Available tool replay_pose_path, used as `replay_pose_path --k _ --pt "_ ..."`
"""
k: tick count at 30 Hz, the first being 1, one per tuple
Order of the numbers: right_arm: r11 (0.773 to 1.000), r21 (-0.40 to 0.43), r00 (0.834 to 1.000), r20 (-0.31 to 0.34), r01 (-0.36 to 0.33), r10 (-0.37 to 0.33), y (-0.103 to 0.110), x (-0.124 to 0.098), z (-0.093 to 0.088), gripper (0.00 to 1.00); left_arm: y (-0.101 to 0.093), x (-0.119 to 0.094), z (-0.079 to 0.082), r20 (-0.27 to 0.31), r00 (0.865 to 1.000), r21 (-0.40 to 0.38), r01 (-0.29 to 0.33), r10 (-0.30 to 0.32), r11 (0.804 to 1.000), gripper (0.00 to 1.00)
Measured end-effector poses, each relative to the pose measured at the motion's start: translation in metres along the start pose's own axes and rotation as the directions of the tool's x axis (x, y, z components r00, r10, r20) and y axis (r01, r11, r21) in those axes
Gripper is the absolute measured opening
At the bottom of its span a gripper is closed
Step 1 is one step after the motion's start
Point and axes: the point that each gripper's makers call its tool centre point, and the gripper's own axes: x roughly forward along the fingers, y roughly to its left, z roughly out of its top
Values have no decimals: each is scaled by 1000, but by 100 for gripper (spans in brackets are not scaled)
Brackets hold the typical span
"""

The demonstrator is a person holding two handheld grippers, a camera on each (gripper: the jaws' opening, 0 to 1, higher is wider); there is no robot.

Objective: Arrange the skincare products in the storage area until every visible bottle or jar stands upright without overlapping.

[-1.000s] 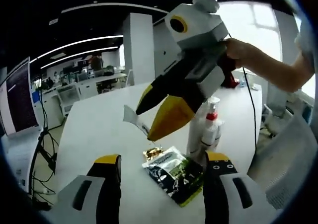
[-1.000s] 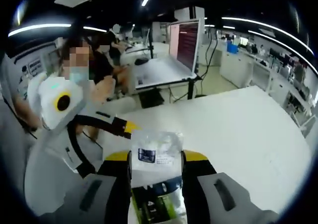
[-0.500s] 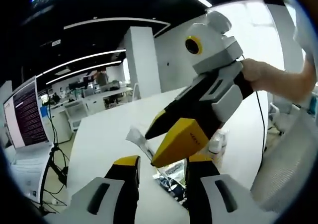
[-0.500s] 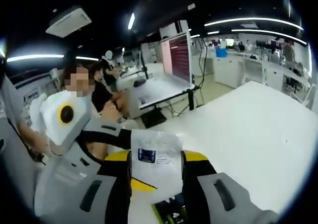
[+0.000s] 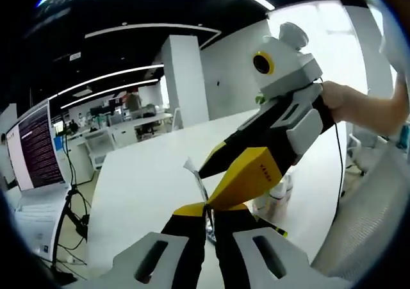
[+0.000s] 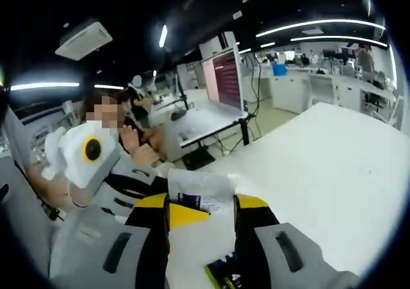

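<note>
Holding: the right gripper [image 5: 221,180], seen from the left gripper view, has its yellow jaws pinched on a thin clear sachet [image 5: 194,175], lifted above the white table [image 5: 141,180].
Same sachet, right gripper view: the sachet [image 6: 200,191] sits flat between the right gripper [image 6: 202,206] jaws, its printed label facing up, its far end poking past the tips.
Left gripper: the left gripper [image 5: 207,213] has its jaws nearly together, closing right at the sachet's lower edge; whether they actually pinch it I cannot tell.
Relative to the sachet: a white pump bottle [image 5: 277,189] stands upright on the table behind and below it, partly hidden by the right gripper; a dark printed packet [image 6: 224,277] lies flat on the table under it.
Handling, judged: the sachet looks very light, soft and floppy, with a slick film surface; it will bend and slide rather than stand by itself.
Where to hold, judged: grip the flat sealed margin near an edge, broad face between the pads, not the limp middle.
Risk, judged: a two-sided pull could crease or tear the film, so a gentle grip is wise.
</note>
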Motion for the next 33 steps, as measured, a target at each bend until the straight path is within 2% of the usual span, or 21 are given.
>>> replay_pose_path --k 8,15,17,18,20,21,24,25,27,28,29,31,32,33 --pt "1000 17 1000 5 6 -7 -1 -5 -2 43 -4 -1 2 12 999 -63 37 -37 997 0" --pt "1000 16 999 32 24 -25 -3 -15 3 44 -10 -1 1 11 998 -73 63 -63 995 0" --pt "999 22 999 47 24 -25 -3 -20 6 42 -11 -1 2 16 997 -84 75 -74 994 0" --pt "999 12 998 49 48 -48 -6 -22 6 39 -11 -2 3 18 997 -86 75 -73 993 0" --pt "995 -20 994 54 93 -92 -13 -31 6 38 -11 -3 4 29 996 -132 90 -87 987 0" --pt "996 -11 995 49 91 -90 -12 -35 4 38 -13 -5 8 55 993 -166 117 -109 979 0" --pt "996 29 994 68 81 -83 -12 -47 1 35 -17 -7 14 89 984 -214 171 -155 962 0" --pt "997 29 994 71 78 -80 -11 -51 0 31 -22 -8 16 97 976 -225 214 -197 951 0" --pt "996 34 993 78 84 -87 -9 -59 -2 30 -23 -11 22 121 969 -220 239 -217 946 0" --pt "996 31 993 79 84 -86 -7 -63 -4 30 -29 -14 26 135 956 -240 286 -260 928 0" --pt "996 29 993 80 83 -85 -5 -66 -5 29 -29 -16 33 164 951 -261 299 -263 918 0" --pt "997 24 992 96 75 -77 -1 -71 -5 27 -43 -25 44 200 911 -282 407 -361 869 0" --pt "998 38 991 121 59 -63 4 -74 -3 26 -46 -30 51 224 896 -277 436 -383 856 0" --pt "998 45 990 137 38 -44 9 -77 -1 26 -48 -32 54 228 892 -269 443 -391 855 0"
